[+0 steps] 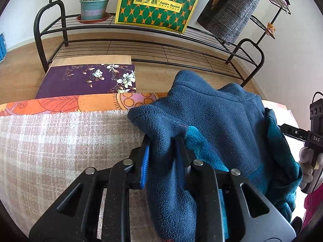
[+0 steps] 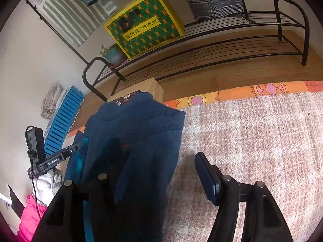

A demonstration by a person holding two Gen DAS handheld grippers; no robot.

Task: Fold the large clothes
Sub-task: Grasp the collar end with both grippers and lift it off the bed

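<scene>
While bunched on the plaid blanket (image 1: 50,141), blue fleece jacket (image 1: 212,117) is pinched by left gripper (image 1: 164,151) at a fold, right gripper (image 2: 161,173) spread wide, fleece draped over one finger, unclamped, orange mat (image 1: 80,102) beyond, black rack (image 1: 141,46) behind.

Bright, even daylight, soft shadows, sharp focus, strong fisheye bending and dark corners, right wrist view's foreground underexposed
</scene>
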